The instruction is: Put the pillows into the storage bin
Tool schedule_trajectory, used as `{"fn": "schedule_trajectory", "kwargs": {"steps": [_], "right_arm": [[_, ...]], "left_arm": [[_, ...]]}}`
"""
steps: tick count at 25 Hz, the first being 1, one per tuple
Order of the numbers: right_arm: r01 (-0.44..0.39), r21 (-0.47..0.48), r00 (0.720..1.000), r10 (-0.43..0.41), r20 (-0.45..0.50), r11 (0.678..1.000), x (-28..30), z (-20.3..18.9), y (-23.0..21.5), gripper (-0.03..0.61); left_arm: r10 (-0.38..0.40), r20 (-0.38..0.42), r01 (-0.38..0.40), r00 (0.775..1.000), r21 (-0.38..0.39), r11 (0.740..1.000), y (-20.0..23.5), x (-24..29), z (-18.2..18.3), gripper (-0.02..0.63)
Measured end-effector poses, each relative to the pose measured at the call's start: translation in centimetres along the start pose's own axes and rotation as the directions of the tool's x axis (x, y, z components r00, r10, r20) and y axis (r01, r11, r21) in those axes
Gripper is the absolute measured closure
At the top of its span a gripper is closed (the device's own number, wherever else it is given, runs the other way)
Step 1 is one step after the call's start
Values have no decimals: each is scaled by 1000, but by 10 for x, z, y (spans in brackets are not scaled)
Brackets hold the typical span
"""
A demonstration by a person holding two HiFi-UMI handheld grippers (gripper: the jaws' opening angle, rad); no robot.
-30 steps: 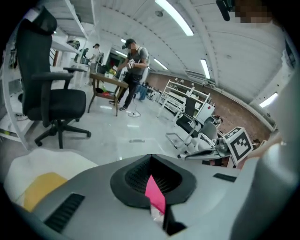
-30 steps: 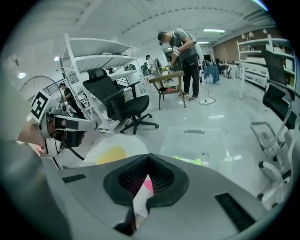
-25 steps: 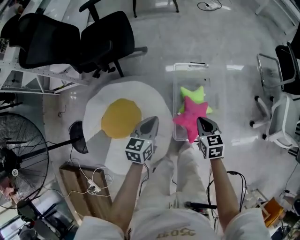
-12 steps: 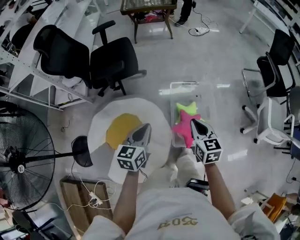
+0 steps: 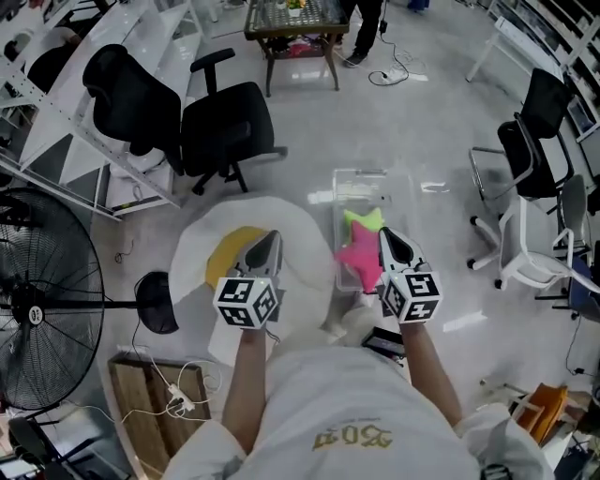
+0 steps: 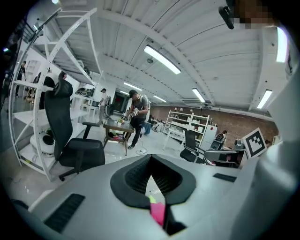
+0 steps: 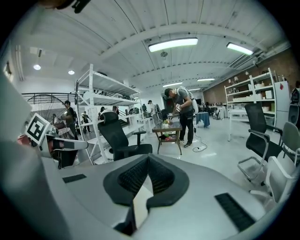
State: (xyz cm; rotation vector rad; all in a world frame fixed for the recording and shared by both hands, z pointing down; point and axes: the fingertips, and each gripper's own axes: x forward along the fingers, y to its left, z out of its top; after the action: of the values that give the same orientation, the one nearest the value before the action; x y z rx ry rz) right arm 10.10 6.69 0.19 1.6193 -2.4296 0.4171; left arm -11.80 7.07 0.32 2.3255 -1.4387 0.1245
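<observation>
Closest to me, my left claw (image 5: 271, 238) is squeezed fully shut with nothing caught between its jaws, and my right claw (image 5: 385, 236) is closed tight and empty in the same way; I hold both up in front of my chest, side by side and well apart. Down by my left side on the floor lies a wooden board (image 5: 150, 398) with a white cable (image 5: 176, 384) across it, and past that stands a big floor fan (image 5: 37, 309). Below my left claw the fried-egg pillow (image 5: 302, 234), white with a yellow yolk, lies flat on the floor, just beside the storage bin (image 5: 360, 178). That clear bin sits on the floor ahead of my right claw. The pink star pillow (image 5: 358, 266) lies at its near end, partly over the green star pillow (image 5: 364, 221), which rests deeper in the bin; whether the pink one sits wholly inside the rim I cannot tell. Farther off on the left, two black office chairs (image 5: 230, 127) stand next to white shelving (image 5: 80, 141), and on the right are a white chair (image 5: 530, 258) and a black chair (image 5: 539, 127). At the far end, a person (image 5: 366, 19) stands by a small wooden table (image 5: 291, 19).
</observation>
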Motion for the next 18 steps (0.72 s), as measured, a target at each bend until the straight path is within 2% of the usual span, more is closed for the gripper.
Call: {"fn": "schedule_trajectory", "kwargs": {"steps": [9,18], "right_arm": [[-19,-11,999,20,26,1000,-16,1,22,566],[-32,-12,998,32,45,999,-16,9,25,566]], "left_arm": [[-17,32,18,999,-17,1000,-7,-12,2,600],[-15,60,16,998,-24,1000,-6,-15,8,600]]}}
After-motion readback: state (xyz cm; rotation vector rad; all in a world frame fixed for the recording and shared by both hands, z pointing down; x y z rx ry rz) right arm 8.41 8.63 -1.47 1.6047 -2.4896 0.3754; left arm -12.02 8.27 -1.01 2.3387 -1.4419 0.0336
